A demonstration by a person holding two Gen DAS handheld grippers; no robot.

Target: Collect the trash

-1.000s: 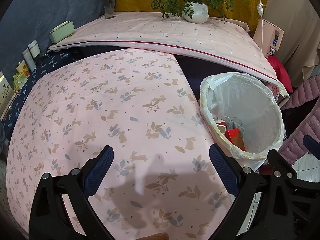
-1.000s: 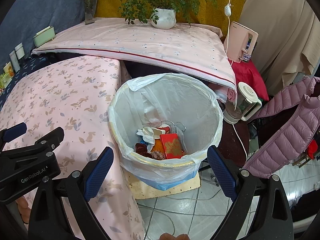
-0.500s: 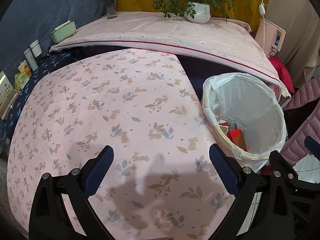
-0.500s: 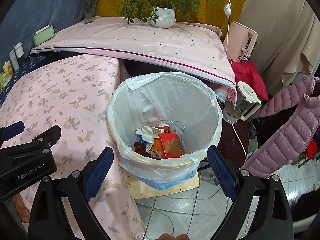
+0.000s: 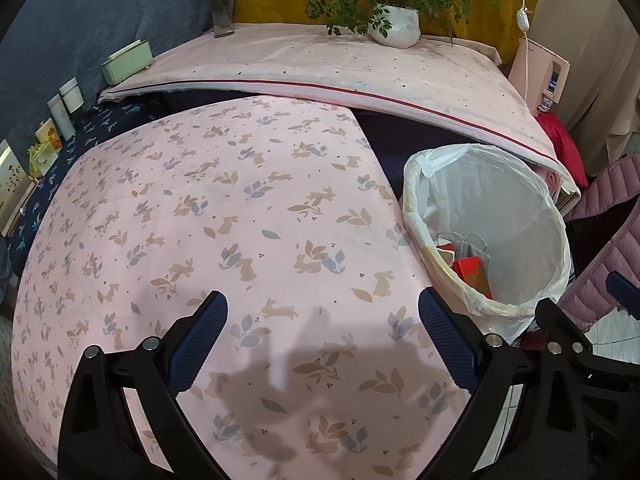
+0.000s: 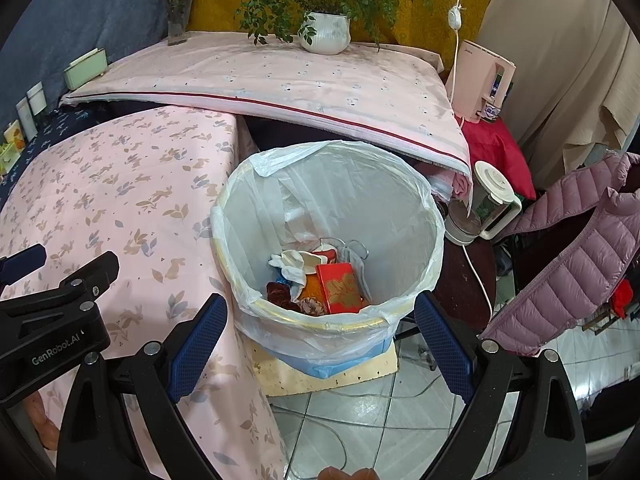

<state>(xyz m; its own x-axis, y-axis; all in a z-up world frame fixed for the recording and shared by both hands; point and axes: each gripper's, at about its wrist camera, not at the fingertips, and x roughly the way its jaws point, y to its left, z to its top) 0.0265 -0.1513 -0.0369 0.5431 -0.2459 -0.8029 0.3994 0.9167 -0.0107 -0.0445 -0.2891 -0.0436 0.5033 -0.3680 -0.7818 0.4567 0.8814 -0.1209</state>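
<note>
A bin lined with a white plastic bag (image 6: 412, 200) stands on the floor beside the pink rabbit-print table (image 5: 240, 220). It holds a red packet (image 6: 340, 288), white crumpled paper (image 6: 292, 266) and other scraps. My right gripper (image 6: 320, 344) is open and empty, just in front of the bin's near rim. My left gripper (image 5: 322, 340) is open and empty above the tablecloth, with the bin (image 5: 540, 216) to its right. The left gripper's body also shows in the right wrist view (image 6: 52, 312).
A raised pink-covered shelf (image 6: 280, 76) behind carries a potted plant (image 6: 326, 32), a flower vase (image 6: 178, 12) and a green box (image 6: 86, 68). A pink appliance (image 6: 482, 76), a blender jug (image 6: 492, 200), a purple puffer jacket (image 6: 568, 256) and floor cables (image 6: 340, 420) lie right.
Both views have shifted slightly; the bin sits a little lower and closer in the right wrist view. Both grippers stay open and empty.
</note>
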